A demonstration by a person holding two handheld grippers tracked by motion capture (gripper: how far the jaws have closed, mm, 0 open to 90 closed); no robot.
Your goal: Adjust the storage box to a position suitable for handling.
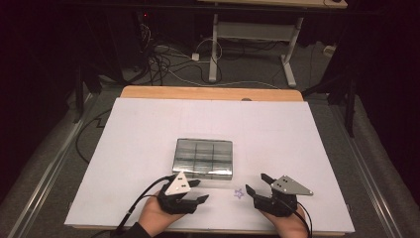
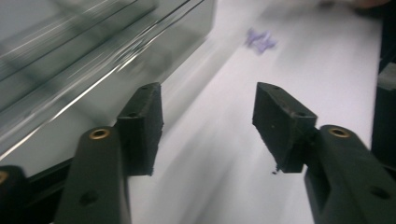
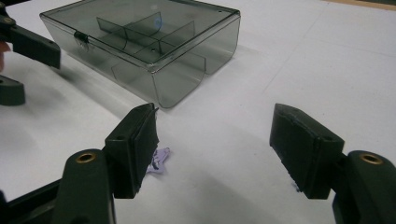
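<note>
Between the two tongs, on the near part of the white worktop [image 1: 148, 129], lies a small purple star [image 1: 239, 193], just clear of the near right corner of the closed smoky compartment box [image 1: 203, 157]. Right tongs [image 1: 256, 184] stand nearer, the star just left of them; jaws part open, empty. Left tongs [image 1: 198, 191], also part open and empty, sit farther left; no long axis applies to the star.

box [image 1: 203, 157] sits mid-table [image 1: 307, 139]; star [image 1: 239, 193] lies before it, between both tools.
</note>
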